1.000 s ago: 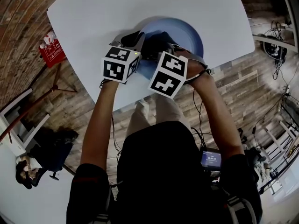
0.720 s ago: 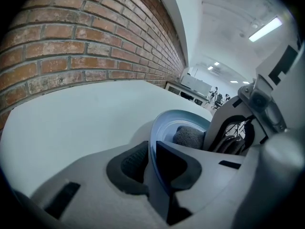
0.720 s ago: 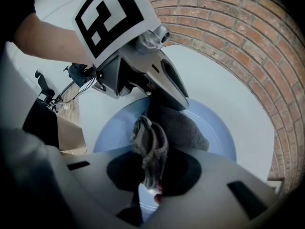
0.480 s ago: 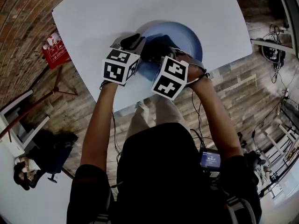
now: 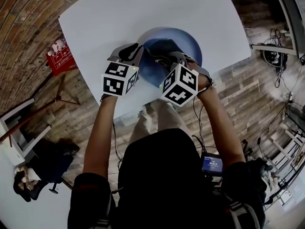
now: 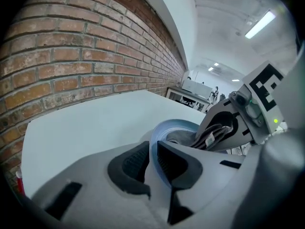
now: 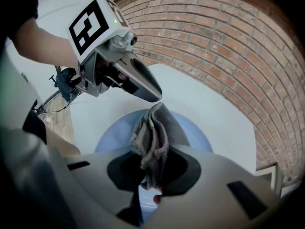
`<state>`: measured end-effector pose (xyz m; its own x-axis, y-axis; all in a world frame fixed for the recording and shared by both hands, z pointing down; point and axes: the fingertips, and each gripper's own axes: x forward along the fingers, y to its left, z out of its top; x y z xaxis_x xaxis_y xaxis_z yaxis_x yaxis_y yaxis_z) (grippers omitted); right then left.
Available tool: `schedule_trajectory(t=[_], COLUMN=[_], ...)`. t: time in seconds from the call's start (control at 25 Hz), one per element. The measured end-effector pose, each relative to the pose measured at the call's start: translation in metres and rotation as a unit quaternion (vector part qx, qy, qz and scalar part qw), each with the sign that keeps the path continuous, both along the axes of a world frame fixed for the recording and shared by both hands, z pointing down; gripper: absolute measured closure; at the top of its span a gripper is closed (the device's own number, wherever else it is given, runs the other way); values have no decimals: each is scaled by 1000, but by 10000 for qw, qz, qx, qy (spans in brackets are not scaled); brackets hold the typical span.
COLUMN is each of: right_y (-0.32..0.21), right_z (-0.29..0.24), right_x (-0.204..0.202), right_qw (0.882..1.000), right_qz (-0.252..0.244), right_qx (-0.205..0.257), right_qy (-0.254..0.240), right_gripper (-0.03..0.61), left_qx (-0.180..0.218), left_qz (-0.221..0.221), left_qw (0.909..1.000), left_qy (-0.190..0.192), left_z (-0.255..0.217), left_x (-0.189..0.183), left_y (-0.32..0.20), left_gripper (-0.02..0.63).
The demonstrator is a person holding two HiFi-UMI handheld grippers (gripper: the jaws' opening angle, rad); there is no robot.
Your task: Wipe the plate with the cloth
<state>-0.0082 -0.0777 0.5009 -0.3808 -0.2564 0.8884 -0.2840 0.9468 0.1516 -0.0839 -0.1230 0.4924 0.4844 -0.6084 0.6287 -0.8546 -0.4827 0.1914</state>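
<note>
**Person.** Seen from above in a dark top, with both forearms stretched forward over the near edge of the table (image 5: 143, 8). A small lit screen (image 5: 212, 163) sits at the right hip.

**Left gripper** (image 6: 152, 159). The jaws are nearly together and clamped on the near-left rim of the plate (image 5: 188, 42), which runs between the two dark pads. This gripper steadies the plate and carries no cloth.

**Right gripper** (image 7: 150, 171). The jaws are closed on a bunched fold of the cloth (image 7: 151, 132). The free end pokes forward out of the jaws and rests on the face of the plate, toward its near-left part and just beside the left gripper's tip.

**Cloth.** Grey and soft, with a looped or knitted texture, gathered into a narrow wad.

**Plate.** Round, blue and shallow, lying on the table close to the person's edge. Whether the gripped rim is lifted a little cannot be told. The far and right parts of its face are uncovered.

**Table.** White, with rounded corners.

**Beyond.** A wood-plank floor, with a red box (image 5: 59, 56) on it left of the table. A brick wall (image 6: 71, 46) stands behind.

**Task state, as a judgement.**
- Both holds are made and the cloth is in contact with the plate, so the wiping appears to be under way.
- No dirt or wet streak shows on the blue face, so how much has been covered cannot be read.
- The far and right portions look the likeliest to remain.
- After that, the cloth is to be lifted off and the rim released.
</note>
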Motion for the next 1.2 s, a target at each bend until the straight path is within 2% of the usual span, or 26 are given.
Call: schedule_trajectory(t=[0.28,0.52,0.68,0.88,1.2], right_y=[1,16,23,38,85], right_z=[-41,-84,-113,-153,-213], right_x=[5,6,8,6,5], right_qw=[9961,9854,9694,9420,9098], right_qz=[469,987,1567,2237,2668], right_qx=[398,636,928,1146,1470], right_qy=[-635,-1233,-1648,-2224,-2819], right_gripper=[528,528,528,528,528], left_qx=[300,652,972,1363,1839], left_qz=[19,-77,-198,-335,-144], left_qw=[9995,9978,9950,9899,9824], left_qy=[46,19,83,201,301], left_z=[-33,-71,-101,-139,-195], left_x=[2,-1,-10,-19,-16], left_y=[20,46,67,93,140], left_gripper=[579,594,594,595,595])
